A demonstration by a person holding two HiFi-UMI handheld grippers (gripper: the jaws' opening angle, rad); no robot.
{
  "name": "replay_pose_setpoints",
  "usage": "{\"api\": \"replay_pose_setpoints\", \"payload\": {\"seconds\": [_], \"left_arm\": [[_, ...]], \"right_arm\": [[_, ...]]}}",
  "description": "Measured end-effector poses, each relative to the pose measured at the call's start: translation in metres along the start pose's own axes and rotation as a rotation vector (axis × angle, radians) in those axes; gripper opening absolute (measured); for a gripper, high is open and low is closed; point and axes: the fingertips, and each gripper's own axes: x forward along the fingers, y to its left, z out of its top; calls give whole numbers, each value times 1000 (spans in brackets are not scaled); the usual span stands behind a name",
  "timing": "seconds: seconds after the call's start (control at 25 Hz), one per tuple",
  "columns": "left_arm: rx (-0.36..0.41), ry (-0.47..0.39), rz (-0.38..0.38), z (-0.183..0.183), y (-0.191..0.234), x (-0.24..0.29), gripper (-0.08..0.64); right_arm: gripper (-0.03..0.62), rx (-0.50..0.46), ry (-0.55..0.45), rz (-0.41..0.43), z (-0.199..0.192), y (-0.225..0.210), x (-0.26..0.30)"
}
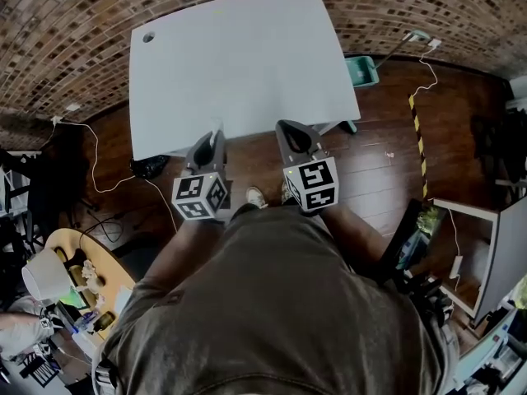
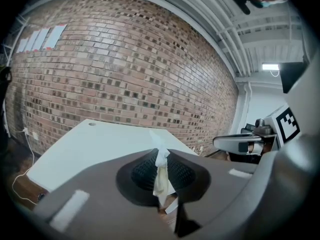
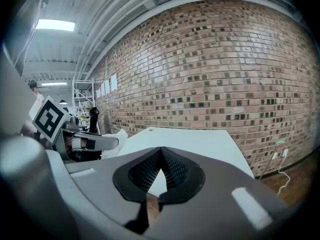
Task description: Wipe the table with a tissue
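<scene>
A white table (image 1: 239,56) stands against a brick wall, and I stand at its near edge. My left gripper (image 1: 211,142) hovers just short of that edge, shut on a crumpled white tissue (image 2: 161,171) that sticks up between its ribbed pads. In the right gripper view the tissue (image 3: 113,138) shows as a white tuft beside the left gripper. My right gripper (image 1: 294,132) is held level with the left, a little to its right. It is shut with nothing in it, and the tabletop (image 3: 200,141) lies ahead of its jaws.
A cable hole (image 1: 148,37) marks the table's far left corner. A teal bin (image 1: 362,70) sits on the wooden floor at the table's right. White cables and a yellow-black striped strip (image 1: 418,138) run across the floor. A cluttered round yellow table (image 1: 90,278) stands at lower left.
</scene>
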Motion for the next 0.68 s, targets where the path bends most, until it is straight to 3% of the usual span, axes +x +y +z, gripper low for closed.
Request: {"api": "replay_pose_setpoints", "payload": {"seconds": [0.68], "left_arm": [[-3,-2,18,4,-5,8,25]], "right_arm": [[12,-17,-2,31,5,-5,7]]}}
